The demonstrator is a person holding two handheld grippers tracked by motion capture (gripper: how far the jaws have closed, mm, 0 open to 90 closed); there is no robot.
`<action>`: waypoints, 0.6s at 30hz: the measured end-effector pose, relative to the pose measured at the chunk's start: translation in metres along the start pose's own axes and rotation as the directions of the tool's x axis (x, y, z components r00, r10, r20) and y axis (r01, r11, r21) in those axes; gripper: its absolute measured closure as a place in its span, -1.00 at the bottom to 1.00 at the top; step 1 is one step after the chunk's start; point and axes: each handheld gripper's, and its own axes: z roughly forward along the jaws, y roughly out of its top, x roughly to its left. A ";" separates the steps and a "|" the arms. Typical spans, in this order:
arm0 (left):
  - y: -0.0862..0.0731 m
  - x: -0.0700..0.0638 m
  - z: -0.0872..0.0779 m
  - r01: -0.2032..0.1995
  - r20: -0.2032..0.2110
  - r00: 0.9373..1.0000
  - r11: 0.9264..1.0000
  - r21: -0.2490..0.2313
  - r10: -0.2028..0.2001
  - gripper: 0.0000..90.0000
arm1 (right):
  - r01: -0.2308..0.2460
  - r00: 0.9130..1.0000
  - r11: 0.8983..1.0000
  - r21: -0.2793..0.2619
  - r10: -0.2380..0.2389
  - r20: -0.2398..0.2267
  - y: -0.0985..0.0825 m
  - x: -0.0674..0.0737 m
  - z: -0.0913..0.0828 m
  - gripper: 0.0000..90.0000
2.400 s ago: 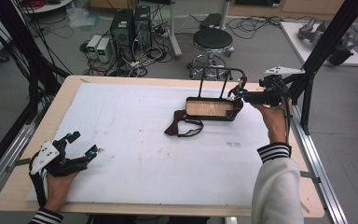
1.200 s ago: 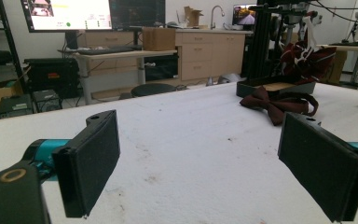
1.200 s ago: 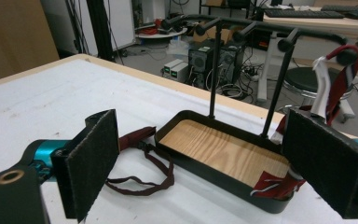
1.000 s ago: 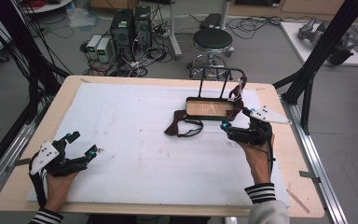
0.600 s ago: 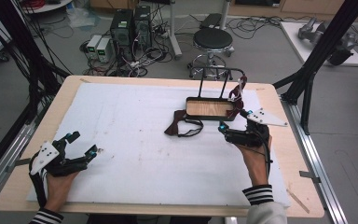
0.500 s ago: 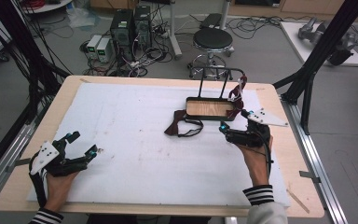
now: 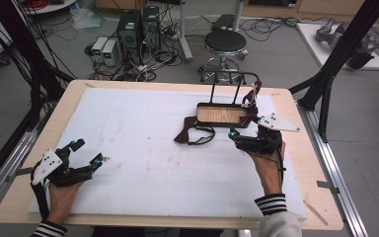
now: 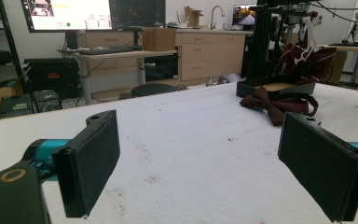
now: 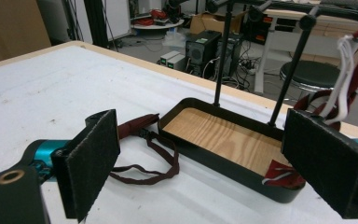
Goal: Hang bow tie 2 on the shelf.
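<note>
A dark red bow tie (image 7: 190, 134) with its strap lies on the white mat, just left of a black tray (image 7: 200, 112) with a wooden floor and an upright rack. A second dark red tie (image 7: 252, 95) with white cords hangs from the rack's right end, and its tail lies in the tray's corner (image 9: 279, 175). My right gripper (image 7: 236, 139) rests on the mat in front of the tray, open, jaws pointing at the bow tie (image 9: 137, 125) and the tray (image 9: 214, 161). My left gripper (image 7: 90, 151) stands open and empty at the near left, far from the bow tie (image 8: 272, 102).
The white mat (image 7: 143, 138) covers most of the wooden table. Behind the far edge stand a stool (image 7: 225, 43) and computer boxes (image 7: 137, 24) on the floor. A black frame post (image 7: 335, 59) rises off the right edge.
The right hand came down from beside the rack's right end to the mat in front of the tray, then stayed still. The left hand has not moved.
</note>
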 end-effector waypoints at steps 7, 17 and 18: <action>0.000 0.000 0.000 0.003 0.000 1.000 1.000 0.000 -0.003 -0.71 | 0.013 1.000 1.000 0.009 -0.012 -0.023 0.011 0.007 0.012 -0.76; 0.000 0.000 0.000 0.000 0.001 1.000 1.000 0.001 0.000 -0.71 | 0.026 0.997 0.997 0.076 -0.021 -0.069 0.025 0.024 0.042 -0.76; 0.000 0.000 0.000 0.000 0.001 1.000 1.000 0.001 0.000 -0.71 | 0.028 0.997 0.996 0.080 -0.022 -0.073 0.027 0.026 0.046 -0.76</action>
